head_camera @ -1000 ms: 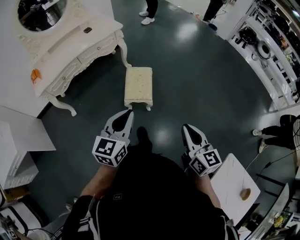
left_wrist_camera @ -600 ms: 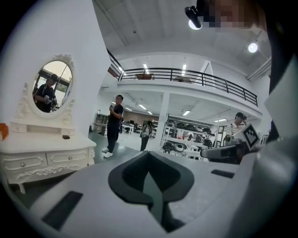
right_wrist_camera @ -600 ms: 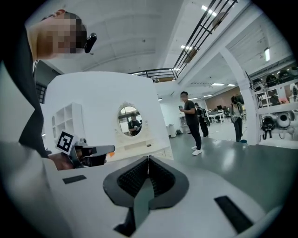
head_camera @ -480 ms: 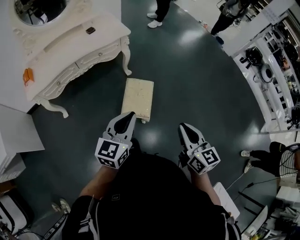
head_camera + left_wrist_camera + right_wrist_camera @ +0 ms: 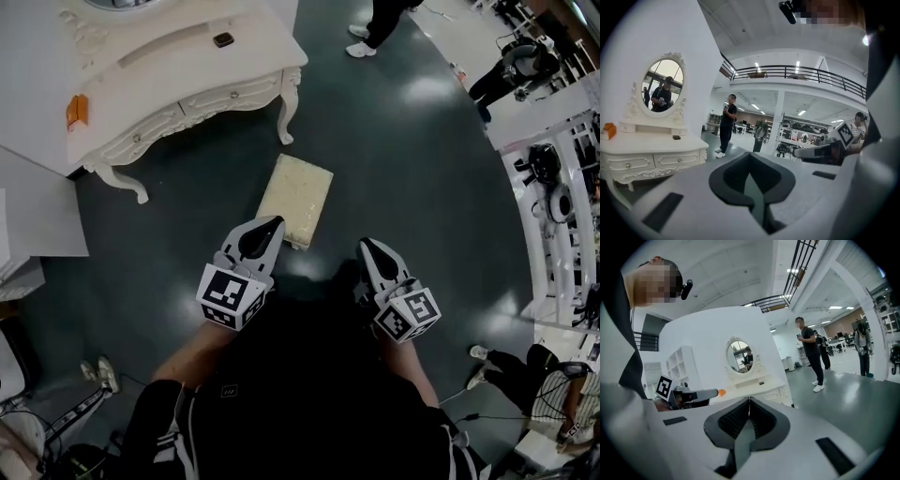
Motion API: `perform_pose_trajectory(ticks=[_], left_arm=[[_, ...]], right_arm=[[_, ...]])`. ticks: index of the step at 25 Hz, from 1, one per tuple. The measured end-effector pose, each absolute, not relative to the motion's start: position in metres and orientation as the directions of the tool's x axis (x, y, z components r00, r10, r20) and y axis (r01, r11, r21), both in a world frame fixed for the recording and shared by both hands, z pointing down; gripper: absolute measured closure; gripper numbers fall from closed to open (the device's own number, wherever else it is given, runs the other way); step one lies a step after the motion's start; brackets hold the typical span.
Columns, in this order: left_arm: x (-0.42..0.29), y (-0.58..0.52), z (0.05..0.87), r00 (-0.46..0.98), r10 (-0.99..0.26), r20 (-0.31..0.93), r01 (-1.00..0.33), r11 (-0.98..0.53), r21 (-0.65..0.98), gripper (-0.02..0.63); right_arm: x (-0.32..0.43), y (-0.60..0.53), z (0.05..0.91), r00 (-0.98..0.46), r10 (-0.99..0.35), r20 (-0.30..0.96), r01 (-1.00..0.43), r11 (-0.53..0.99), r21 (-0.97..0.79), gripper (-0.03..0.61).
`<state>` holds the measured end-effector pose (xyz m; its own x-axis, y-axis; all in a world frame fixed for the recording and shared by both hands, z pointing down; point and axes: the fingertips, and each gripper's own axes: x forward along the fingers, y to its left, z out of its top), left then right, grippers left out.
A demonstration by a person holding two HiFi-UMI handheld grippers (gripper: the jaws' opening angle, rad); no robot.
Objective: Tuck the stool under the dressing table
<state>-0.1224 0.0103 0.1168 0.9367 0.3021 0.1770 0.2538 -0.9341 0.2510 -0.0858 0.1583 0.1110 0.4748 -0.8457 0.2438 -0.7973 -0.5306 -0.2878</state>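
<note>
A cream cushioned stool stands on the dark floor, in front of the white dressing table and just outside its right leg. The stool is angled, not under the table. My left gripper is shut and empty, its tip over the stool's near left corner. To the stool's right, the right gripper is shut and empty too, above bare floor. The left gripper view shows the dressing table and its oval mirror; the stool is hidden there. In the right gripper view the table lies straight ahead.
An orange object and a small dark item lie on the tabletop. White cabinets stand at the left. A person stands beyond the table, others at the right. Shelving lines the right side.
Both grippers have moved forward towards the stool and table, still shut. The stool and table now sit nearer in the head view, and the left tip has reached the stool's near corner.
</note>
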Motion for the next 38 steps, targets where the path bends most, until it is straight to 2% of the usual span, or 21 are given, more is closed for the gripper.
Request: perform_pose_trajectory(ticks=[4,10,14,19,38], left_arm=[[-0.096,0.022,0.119,0.954,0.23,0.191,0.18,-0.952,0.246,0.607],[-0.05,0.05,0.118,0.98,0.035,0.196,-0.018,-0.965,0.261,0.607],[-0.027,0.071,0.119,0.972,-0.095,0.216,-0.157,-0.944,0.292,0.607],[-0.008,0.094,0.117,0.957,-0.192,0.217,-0.254,-0.916,0.31,0.607],[-0.066,0.03,0.126,0.856,-0.457,0.243,-0.513,-0.807,0.291,0.607]], right_arm=[[-0.049,0.162,0.112,0.397,-0.888,0.234,-0.839,-0.454,-0.299,0.558],[0.017,0.187,0.116,0.223,-0.946,0.234,-0.903,-0.291,-0.317,0.558],[0.056,0.215,0.116,0.109,-0.962,0.252,-0.931,-0.187,-0.313,0.558],[0.089,0.228,0.113,-0.005,-0.961,0.278,-0.957,-0.077,-0.281,0.558],[0.077,0.11,0.127,-0.265,-0.915,0.303,-0.946,0.187,-0.265,0.557]])
